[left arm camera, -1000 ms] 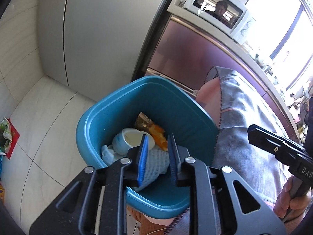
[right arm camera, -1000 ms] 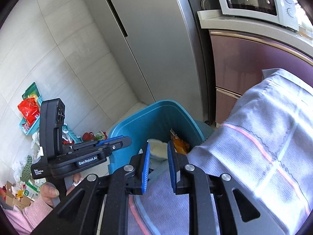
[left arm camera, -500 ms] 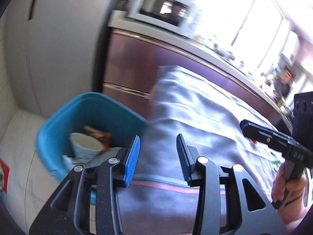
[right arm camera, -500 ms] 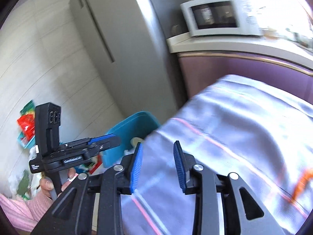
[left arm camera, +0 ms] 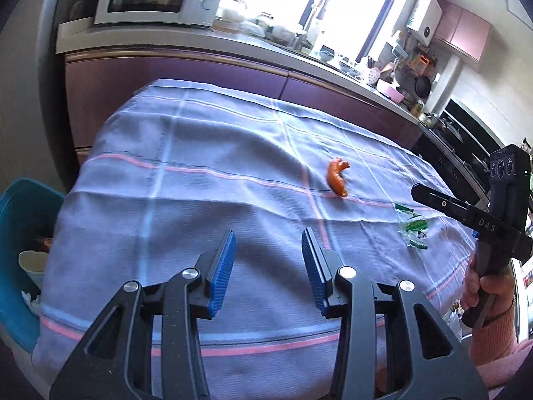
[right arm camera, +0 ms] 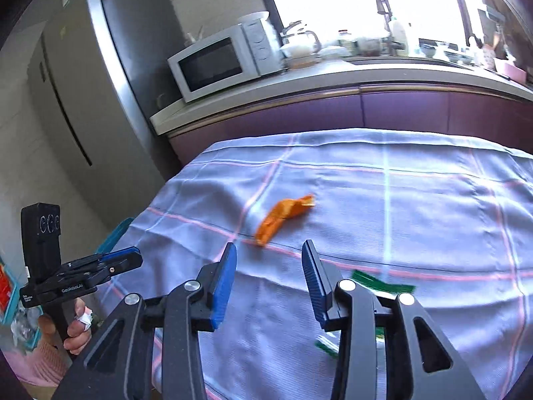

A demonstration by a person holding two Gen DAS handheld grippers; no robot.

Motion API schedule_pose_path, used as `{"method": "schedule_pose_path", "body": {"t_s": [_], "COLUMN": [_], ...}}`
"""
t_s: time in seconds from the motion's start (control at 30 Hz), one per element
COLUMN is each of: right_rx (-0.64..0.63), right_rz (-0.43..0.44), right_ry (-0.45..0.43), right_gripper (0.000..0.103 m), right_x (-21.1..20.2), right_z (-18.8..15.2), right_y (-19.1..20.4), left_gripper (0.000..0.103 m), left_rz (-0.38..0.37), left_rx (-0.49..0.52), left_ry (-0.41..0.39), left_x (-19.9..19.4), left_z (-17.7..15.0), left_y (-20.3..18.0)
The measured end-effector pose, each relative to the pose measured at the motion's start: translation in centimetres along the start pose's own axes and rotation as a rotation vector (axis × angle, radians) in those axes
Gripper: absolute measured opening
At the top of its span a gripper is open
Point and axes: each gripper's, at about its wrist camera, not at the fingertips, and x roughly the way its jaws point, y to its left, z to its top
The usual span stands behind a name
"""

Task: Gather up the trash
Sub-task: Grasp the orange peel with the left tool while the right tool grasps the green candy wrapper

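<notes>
An orange wrapper (left arm camera: pixel 337 178) lies on the lilac checked tablecloth (left arm camera: pixel 186 173), right of the middle; it also shows in the right wrist view (right arm camera: pixel 283 215). A clear wrapper with green print (left arm camera: pixel 413 228) lies further right; it shows in the right wrist view (right arm camera: pixel 383 285) partly behind the right finger. My left gripper (left arm camera: pixel 268 266) is open and empty above the cloth's near part. My right gripper (right arm camera: pixel 269 278) is open and empty, just short of the orange wrapper. The teal trash bin (left arm camera: pixel 20 206) stands on the floor at the table's left end, holding a white cup (left arm camera: pixel 31 263) and other trash.
A purple kitchen counter (right arm camera: pixel 366 106) with a white microwave (right arm camera: pixel 220 60) runs behind the table. A steel fridge (right arm camera: pixel 100 100) stands to the left. Snack packets lie on the floor at far left (right arm camera: pixel 6 286).
My left gripper let go of the white mesh wrapper over the bin and opened. Both grippers swung right from the bin to the table, and the right one opened too.
</notes>
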Motion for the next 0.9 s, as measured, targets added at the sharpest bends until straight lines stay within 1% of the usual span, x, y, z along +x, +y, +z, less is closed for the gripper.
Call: {"method": "schedule_pose_path", "body": {"t_s": [0.07,0.17,0.2,0.27,0.4,0.6,0.67,0.7,0.87,0.9], "right_rx": [0.04,0.092,0.107,0.134,0.165,0.161,0.168,0.169,0.176,0.178], "right_rz": [-0.049,-0.097,-0.105,-0.118,-0.107,-0.079,-0.067,-0.063,-0.049,-0.045], "right_ry": [-0.013,-0.014,-0.013,-0.009,0.009,0.031,0.034,0.036,0.037,0.036], "right_gripper": [0.04,0.043,0.046,0.046,0.046,0.045,0.042,0.038,0.027,0.023], "right_x": [-0.9,-1.7,-1.9,-2.3,-2.1,-1.1,-0.8,-0.7,-0.5,-0.5], "right_z": [-0.5,-1.1,-1.4,-2.2,-3.3,-4.1,-4.2,-4.2,-4.4,-4.4], "right_y": [-2.1,-4.7,-5.5,-6.8,-7.8,-7.7,-8.0,-8.1,-8.5,-8.6], "left_gripper": [0.041,0.041,0.041,0.041,0.041,0.04,0.04,0.04,0.04,0.04], "left_rz": [-0.018,-0.037,-0.04,-0.041,-0.022,0.001,0.011,0.015,0.039,0.046], "left_rx": [0.022,0.049,0.058,0.068,0.094,0.115,0.122,0.125,0.144,0.152], "left_ry": [0.019,0.05,0.062,0.076,0.103,0.137,0.147,0.151,0.168,0.173], "left_x": [1.2,3.1,3.8,5.0,7.6,10.7,11.5,11.8,13.2,13.6], "left_z": [0.3,1.0,1.2,1.7,2.9,4.6,5.2,5.4,6.2,6.3], "left_y": [-1.4,-3.1,-3.6,-4.4,-6.2,-8.1,-8.6,-8.9,-10.0,-10.2]}}
